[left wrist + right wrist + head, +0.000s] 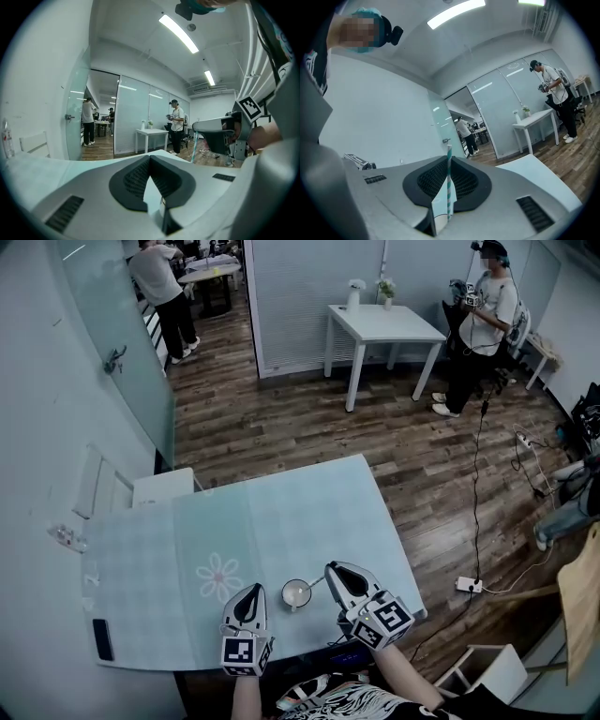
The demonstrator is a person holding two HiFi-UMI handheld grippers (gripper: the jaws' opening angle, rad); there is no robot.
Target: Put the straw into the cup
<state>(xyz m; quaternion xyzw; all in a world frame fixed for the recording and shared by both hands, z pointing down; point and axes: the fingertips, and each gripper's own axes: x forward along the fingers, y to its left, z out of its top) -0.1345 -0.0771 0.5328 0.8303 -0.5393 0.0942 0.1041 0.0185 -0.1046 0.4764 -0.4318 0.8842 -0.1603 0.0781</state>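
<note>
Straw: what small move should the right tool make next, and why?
Probably ease the right tool toward the cup, lowering the straw into its mouth. The tool is shut on the straw, which slants toward the cup's rim in the head view; whether it is inside yet is unclear.

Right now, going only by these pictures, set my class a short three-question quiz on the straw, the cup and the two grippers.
1. Fill in: the cup stands on the table ____ the left gripper and the right gripper.
2. Which one holds the straw? A) left gripper B) right gripper C) neither
3. True or false: the cup lies on its side.
Key: 1 between; 2 B; 3 false.
</note>
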